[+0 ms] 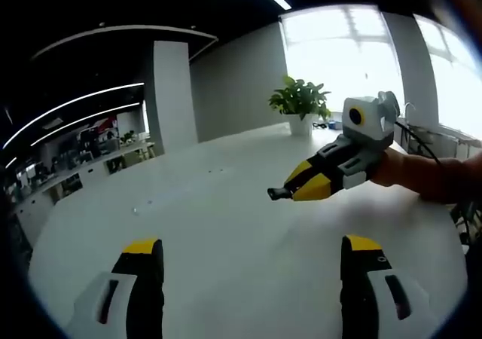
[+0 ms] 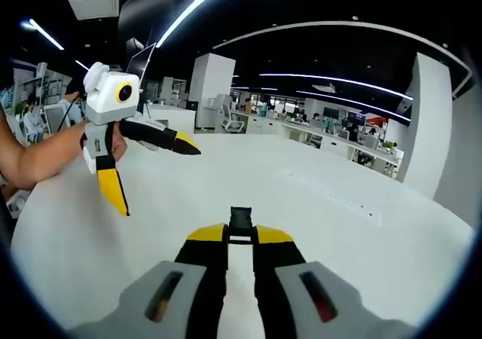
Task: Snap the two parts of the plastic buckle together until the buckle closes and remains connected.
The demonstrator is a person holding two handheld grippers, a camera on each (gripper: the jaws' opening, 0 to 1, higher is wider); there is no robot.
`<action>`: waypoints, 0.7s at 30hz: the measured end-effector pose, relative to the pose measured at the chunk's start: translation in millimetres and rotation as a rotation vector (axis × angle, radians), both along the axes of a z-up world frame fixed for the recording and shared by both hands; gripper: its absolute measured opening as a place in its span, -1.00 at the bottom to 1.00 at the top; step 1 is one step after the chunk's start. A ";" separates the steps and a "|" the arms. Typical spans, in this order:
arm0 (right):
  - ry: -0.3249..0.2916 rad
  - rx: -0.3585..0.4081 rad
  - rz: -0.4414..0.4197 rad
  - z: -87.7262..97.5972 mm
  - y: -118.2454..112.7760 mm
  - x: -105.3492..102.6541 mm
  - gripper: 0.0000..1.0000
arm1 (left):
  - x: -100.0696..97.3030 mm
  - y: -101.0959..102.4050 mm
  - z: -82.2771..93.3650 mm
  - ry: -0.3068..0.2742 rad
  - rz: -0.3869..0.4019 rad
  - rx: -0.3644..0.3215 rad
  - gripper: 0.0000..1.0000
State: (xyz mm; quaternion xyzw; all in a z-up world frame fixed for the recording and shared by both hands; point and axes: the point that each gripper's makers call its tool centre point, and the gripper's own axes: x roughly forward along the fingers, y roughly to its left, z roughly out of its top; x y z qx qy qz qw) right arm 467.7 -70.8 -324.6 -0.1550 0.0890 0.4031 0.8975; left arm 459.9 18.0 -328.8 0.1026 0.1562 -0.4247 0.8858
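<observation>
Above the white table (image 2: pixel 361 248), the right gripper (image 2: pixel 241 235) has its jaws clamped on a small black buckle part (image 2: pixel 240 220). At ten o'clock in the right gripper view, the left gripper (image 2: pixel 154 175) hangs with jaws spread apart and empty. I cannot tell where the mating part lies. Judged risk: the thin pinch lets the piece twist or drop, because so little is gripped. No readable writing or brand shows.
</observation>
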 end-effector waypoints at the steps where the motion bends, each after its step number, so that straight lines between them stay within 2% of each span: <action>1: 0.000 -0.001 -0.003 0.0 0.0 1.2 -0.81 | -0.2 -0.1 0.1 0.002 0.001 -0.003 0.99; 8: 0.016 -0.003 -0.020 -1.7 -0.9 7.9 -0.81 | -0.2 3.0 2.2 -0.004 0.014 0.004 0.99; 21: 0.059 -0.016 -0.022 -11.7 1.1 18.2 -0.81 | -0.7 2.1 -4.0 0.029 0.016 0.010 0.99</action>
